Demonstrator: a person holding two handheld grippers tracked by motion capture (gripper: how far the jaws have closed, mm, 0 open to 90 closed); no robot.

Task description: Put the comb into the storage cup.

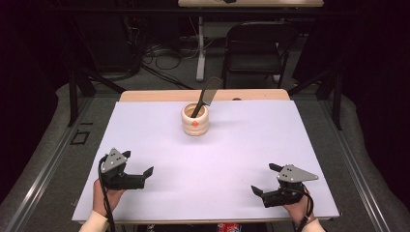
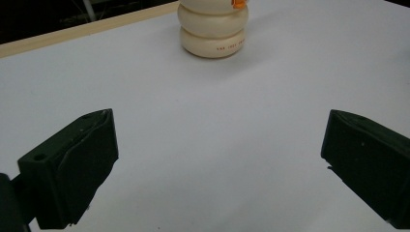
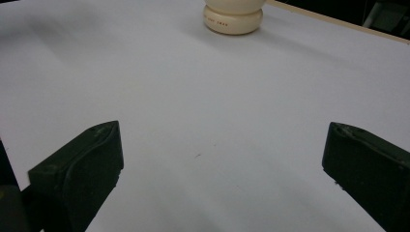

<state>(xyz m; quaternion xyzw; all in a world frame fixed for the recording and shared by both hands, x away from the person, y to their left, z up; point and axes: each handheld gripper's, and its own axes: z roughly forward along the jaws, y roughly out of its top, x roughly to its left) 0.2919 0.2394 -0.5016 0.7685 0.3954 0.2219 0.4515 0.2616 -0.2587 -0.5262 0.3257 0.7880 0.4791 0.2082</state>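
Cream ribbed holder standing upright near the far edge of the white tabletop, roughly on its midline, with an orange mark facing the person. A dark-handled utensil with a flat grey blade stands in the holder; its long axis rises steeply and leans toward the far right, so the blade end projects above the rim. Whether it is a knife or a spatula cannot be told.

Left claw rests at the near left of the tabletop, jaws spread wide and empty; in the left gripper view the holder lies ahead and slightly right of centre between the jaws. Right claw sits at the near right, jaws likewise apart and holding nothing; in the right gripper view the holder lies ahead, near centre.

Both claws are well apart from the holder, which lies forward and inward of each. The left claw appears marginally nearer. Judged from the lean, a grasp on the projecting blade end would favour an approach from above.
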